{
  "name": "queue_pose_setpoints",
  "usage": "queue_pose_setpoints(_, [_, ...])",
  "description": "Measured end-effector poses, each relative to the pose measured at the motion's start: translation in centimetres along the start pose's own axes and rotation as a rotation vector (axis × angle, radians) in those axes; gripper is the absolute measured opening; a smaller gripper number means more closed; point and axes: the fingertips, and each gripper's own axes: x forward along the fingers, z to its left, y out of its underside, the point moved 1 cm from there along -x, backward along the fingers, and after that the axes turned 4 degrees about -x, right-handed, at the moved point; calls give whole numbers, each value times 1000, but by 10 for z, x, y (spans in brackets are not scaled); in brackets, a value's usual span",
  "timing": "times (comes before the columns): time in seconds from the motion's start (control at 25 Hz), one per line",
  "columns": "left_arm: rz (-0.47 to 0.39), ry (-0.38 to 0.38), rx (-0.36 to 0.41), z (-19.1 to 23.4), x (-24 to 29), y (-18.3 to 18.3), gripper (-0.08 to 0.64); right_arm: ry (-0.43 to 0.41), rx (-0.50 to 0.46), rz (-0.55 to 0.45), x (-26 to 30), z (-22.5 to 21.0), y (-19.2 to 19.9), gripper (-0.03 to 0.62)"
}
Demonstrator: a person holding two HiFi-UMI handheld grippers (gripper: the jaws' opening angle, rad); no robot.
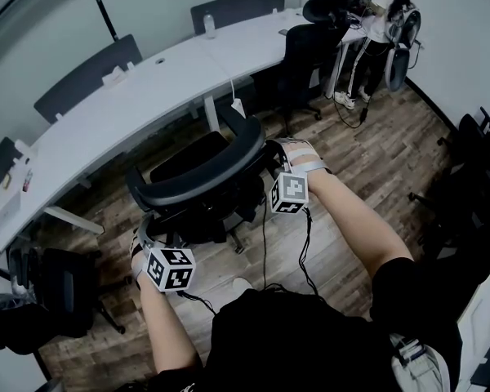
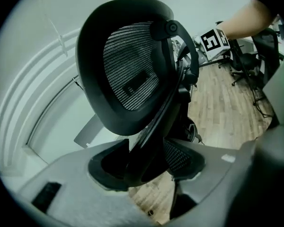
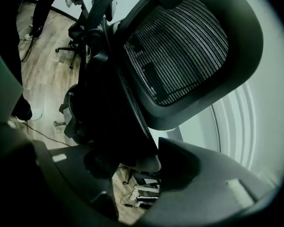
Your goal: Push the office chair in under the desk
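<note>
A black mesh-backed office chair (image 1: 204, 178) stands in front of the long white curved desk (image 1: 147, 88), its seat facing the desk. My left gripper (image 1: 151, 223) is at the left end of the backrest's top rim and my right gripper (image 1: 273, 158) is at the right end. In the left gripper view the backrest (image 2: 128, 70) rises ahead and its black rim runs down between the jaws of the left gripper (image 2: 146, 167), touching both pads. The right gripper view shows the backrest (image 3: 180, 46) the same way, with its rim caught in the right gripper (image 3: 139, 162).
Another black chair (image 1: 310, 47) stands at the desk further right, with a person (image 1: 384, 23) standing beyond it. A dark chair (image 1: 49, 288) sits at the near left and more dark chairs (image 1: 474, 170) at the right. Cables (image 1: 265, 243) trail over the wooden floor.
</note>
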Motion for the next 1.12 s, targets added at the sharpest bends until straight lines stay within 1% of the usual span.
queue_pose_setpoints(0.08, [-8,12,-3,1,1,-1,229,11,-18,-7,1,-1,0,230])
queue_pose_setpoints(0.16, [-11,16,-4,1,1,0,228,8,-17,-11,2,-1,0,229])
queue_pose_setpoints(0.36, [-13,36,-11,3,-2,2,215,-8,-17,14,6,1,-5,230])
queue_pose_setpoints(0.56, [-32,52,-13,4,-2,2,209,0,8,13,10,-1,-8,239])
queue_pose_setpoints(0.76, [-21,71,-15,8,-8,6,184,-11,17,1,11,0,-14,241])
queue_pose_setpoints(0.84, [-15,66,-5,9,-11,6,172,-11,22,-4,10,1,-14,241])
queue_pose_setpoints(0.92, [-13,48,-11,13,-16,7,155,-13,23,-11,10,0,-17,241])
queue_pose_setpoints(1.04, [-25,14,-40,22,-21,13,94,-17,16,-33,9,1,-25,241])
queue_pose_setpoints(1.12, [-36,-14,-16,27,-19,17,100,-7,13,-50,9,2,-31,239])
